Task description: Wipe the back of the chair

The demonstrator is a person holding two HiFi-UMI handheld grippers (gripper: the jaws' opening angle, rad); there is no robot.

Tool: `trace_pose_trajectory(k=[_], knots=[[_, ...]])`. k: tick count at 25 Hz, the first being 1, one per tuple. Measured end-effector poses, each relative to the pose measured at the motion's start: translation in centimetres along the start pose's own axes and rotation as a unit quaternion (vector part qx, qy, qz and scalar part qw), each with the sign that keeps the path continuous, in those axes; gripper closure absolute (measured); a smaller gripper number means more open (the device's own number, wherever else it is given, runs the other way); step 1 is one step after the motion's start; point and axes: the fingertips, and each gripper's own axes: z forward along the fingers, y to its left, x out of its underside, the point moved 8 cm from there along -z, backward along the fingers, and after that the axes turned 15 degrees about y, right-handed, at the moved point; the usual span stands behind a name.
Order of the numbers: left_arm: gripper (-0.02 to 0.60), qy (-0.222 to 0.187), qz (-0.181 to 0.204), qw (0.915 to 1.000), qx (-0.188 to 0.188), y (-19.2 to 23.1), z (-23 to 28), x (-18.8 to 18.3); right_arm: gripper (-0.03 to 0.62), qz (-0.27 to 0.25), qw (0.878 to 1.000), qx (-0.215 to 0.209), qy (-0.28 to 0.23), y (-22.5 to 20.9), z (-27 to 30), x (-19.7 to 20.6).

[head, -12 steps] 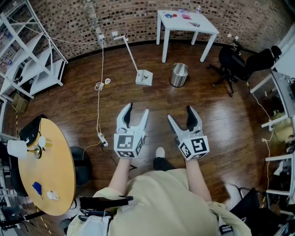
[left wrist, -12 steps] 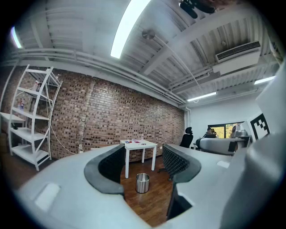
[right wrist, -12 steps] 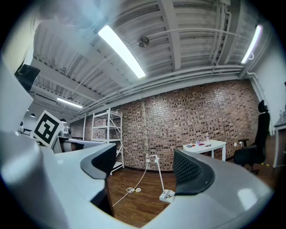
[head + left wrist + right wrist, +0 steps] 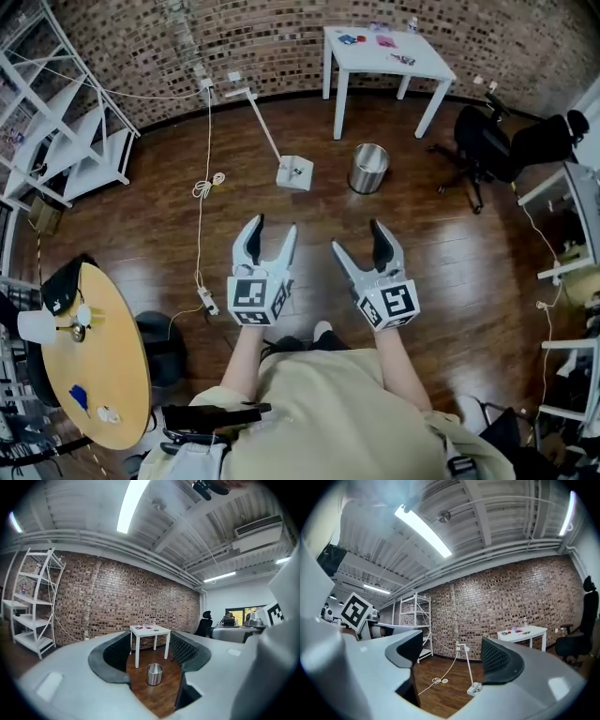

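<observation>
A black office chair (image 4: 489, 141) stands on the wood floor at the right, far ahead of both grippers; its tall back also shows in the left gripper view (image 4: 204, 620) and at the edge of the right gripper view (image 4: 583, 630). My left gripper (image 4: 272, 230) and right gripper (image 4: 361, 239) are held level side by side in front of the person's body, above bare floor. Both are open with nothing between the jaws. No cloth shows in either gripper.
Ahead are a white table (image 4: 384, 47), a steel bin (image 4: 368, 167) and a white stand with a square base (image 4: 293, 173). A cable with a power strip (image 4: 208, 300) lies on the floor at left. White shelving (image 4: 66, 141) and a round wooden table (image 4: 108, 375) are at left.
The floor, bin and table have slid slightly down in the head view. Both grippers keep the same open, side-by-side pose.
</observation>
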Motion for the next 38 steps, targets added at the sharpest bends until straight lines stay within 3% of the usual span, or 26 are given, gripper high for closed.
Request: trace_pose_trajectory(k=[9, 16, 24, 38], knots=[[0.339, 0.013, -0.016, 0.9998, 0.009, 2.7, 6.1, -0.4, 0.235, 0.016, 1.0, 0.011, 0.019, -4.1, 5.5, 0.0], [0.339, 0.01, -0.018, 0.9992, 0.034, 8.9, 15.0, -2.8, 0.243, 0.019, 0.999, 0.028, 0.028, -7.3, 15.0, -1.3], [0.339, -0.002, -0.002, 0.9969, 0.079, 16.2, 24.5, -8.0, 0.244, 0.02, 0.999, 0.044, 0.005, -10.3, 26.3, -6.3], [0.339, 0.025, -0.027, 0.9932, 0.11, 20.4, 31.7, -8.0, 0.269, 0.06, 0.996, 0.053, 0.031, -13.8, 32.5, -6.7]])
